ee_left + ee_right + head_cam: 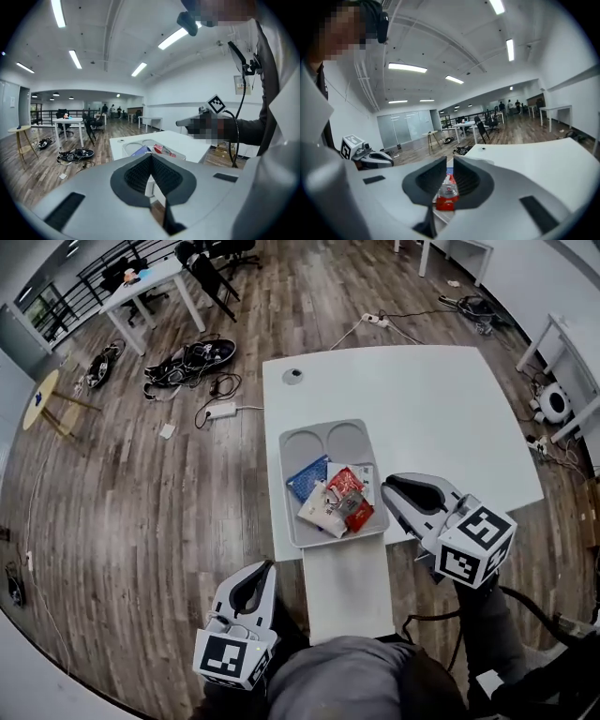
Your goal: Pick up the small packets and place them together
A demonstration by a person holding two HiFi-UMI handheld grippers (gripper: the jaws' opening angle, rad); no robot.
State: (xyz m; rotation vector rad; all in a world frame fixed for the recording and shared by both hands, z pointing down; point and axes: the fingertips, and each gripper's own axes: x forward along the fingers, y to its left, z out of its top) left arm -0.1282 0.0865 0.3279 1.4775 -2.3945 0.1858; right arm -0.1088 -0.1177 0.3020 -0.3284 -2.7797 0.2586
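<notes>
Several small packets lie heaped in the near half of a grey tray point(298, 442): a blue one point(307, 478), a white one point(322, 507) and two red ones point(345, 482) point(360, 515). My right gripper point(387, 497) hovers just right of the tray's near corner, its jaws a narrow gap apart. Through that gap in the right gripper view point(450, 165) I see a red packet point(447, 194); the pads do not press on it. My left gripper point(265, 570) hangs low beside the table's near left, shut and empty point(151, 157). The tray point(130, 146) shows beyond it.
The white table point(422, 409) has a small round disc point(292, 376) at its far left corner and a narrow white extension point(349, 592) toward me. Cables and a power strip point(221, 410) lie on the wooden floor to the left. More tables stand around.
</notes>
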